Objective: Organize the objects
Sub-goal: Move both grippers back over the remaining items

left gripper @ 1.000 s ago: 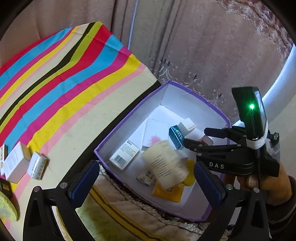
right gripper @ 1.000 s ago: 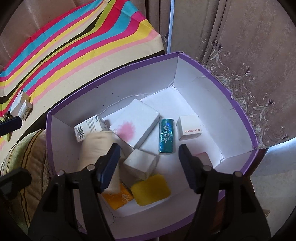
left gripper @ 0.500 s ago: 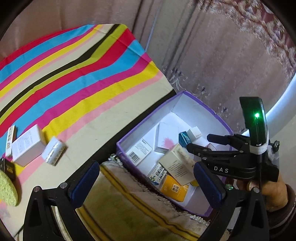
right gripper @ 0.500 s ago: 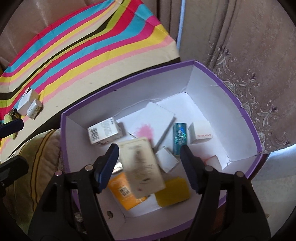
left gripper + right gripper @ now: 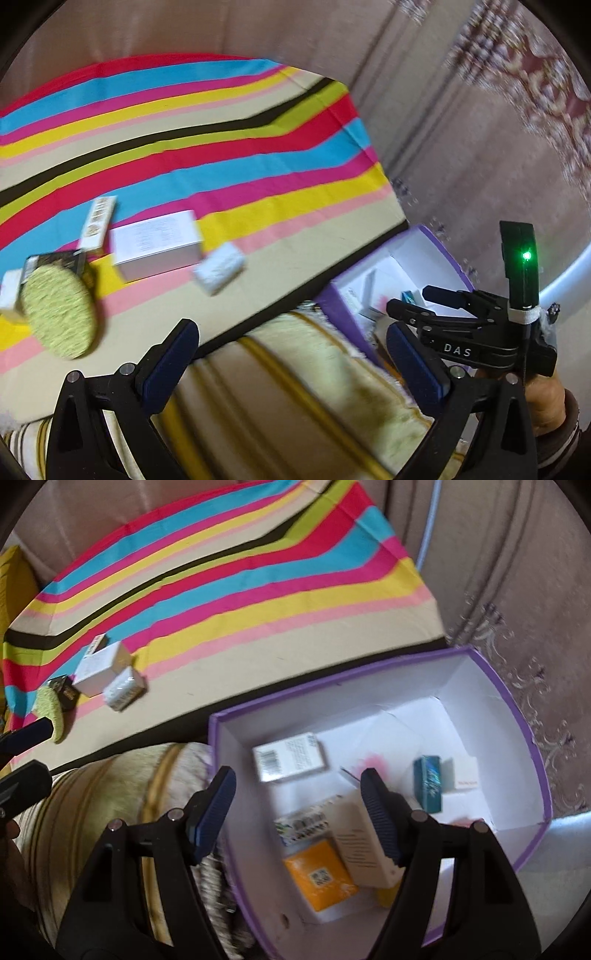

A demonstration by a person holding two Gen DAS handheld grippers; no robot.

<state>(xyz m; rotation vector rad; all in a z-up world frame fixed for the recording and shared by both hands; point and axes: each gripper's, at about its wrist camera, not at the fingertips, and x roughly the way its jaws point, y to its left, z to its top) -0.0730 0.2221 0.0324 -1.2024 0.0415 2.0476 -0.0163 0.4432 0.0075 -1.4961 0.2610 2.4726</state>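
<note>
A purple box (image 5: 517, 720) with white inside holds several small packs: a white barcode box (image 5: 290, 757), a cream box (image 5: 365, 845), an orange pack (image 5: 319, 877), a teal pack (image 5: 428, 784). My right gripper (image 5: 295, 812) is open and empty over the box's near left wall. My left gripper (image 5: 291, 358) is open and empty above a striped cushion, facing the table. On the striped cloth lie a white box (image 5: 157, 243), a small silvery pack (image 5: 219, 267), a slim box (image 5: 98, 221) and a green round pad (image 5: 57, 314). The right gripper (image 5: 436, 306) shows in the left view.
A beige striped cushion (image 5: 295, 398) lies between the table edge and the purple box (image 5: 343, 314). Patterned curtains (image 5: 517, 590) hang behind. The same table items show in the right view, with the white box (image 5: 99, 668) at the left.
The cream box has dropped from between the right fingers and settled in the purple box. Both grippers have swung left, the left one now facing the table items.
</note>
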